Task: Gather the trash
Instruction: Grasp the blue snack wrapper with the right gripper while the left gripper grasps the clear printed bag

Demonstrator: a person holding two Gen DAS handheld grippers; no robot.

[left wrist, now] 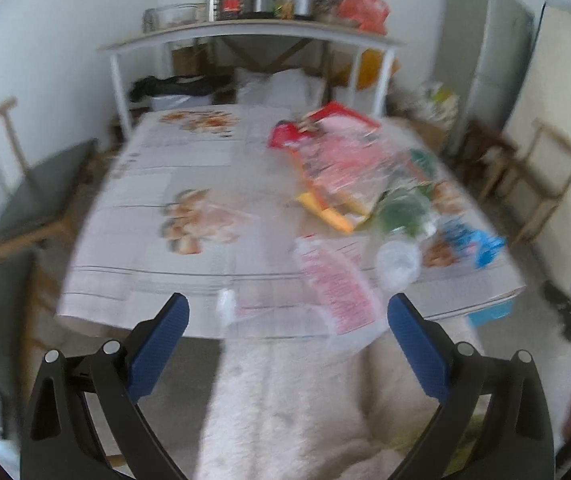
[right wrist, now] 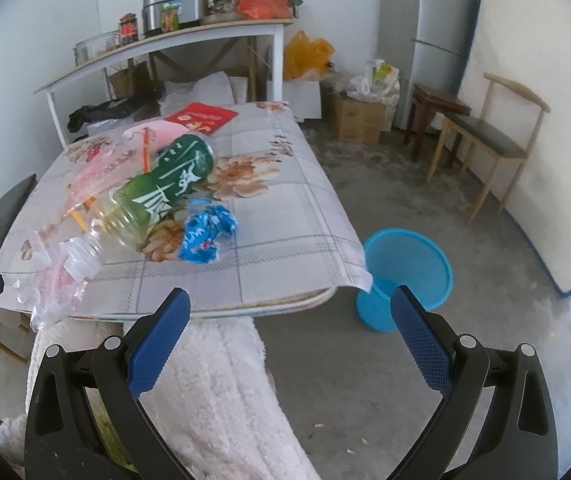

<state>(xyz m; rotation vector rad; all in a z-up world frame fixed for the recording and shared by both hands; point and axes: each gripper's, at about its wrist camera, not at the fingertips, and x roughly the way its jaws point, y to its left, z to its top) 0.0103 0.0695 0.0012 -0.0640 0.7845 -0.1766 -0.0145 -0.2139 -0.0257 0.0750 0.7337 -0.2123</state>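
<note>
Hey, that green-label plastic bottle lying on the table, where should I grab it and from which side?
Probably with the right gripper, across the clear shoulder of the bottle just behind the neck, coming from the near table edge. It lies on its side, neck pointing toward you, and the body narrows there, so open jaws should span it.

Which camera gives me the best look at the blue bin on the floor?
The right wrist view. It shows the blue bin sharply on the concrete floor beside the table's near corner, its rim and inside visible, partly behind the right gripper. In the blurred left wrist view I cannot make it out.
</note>
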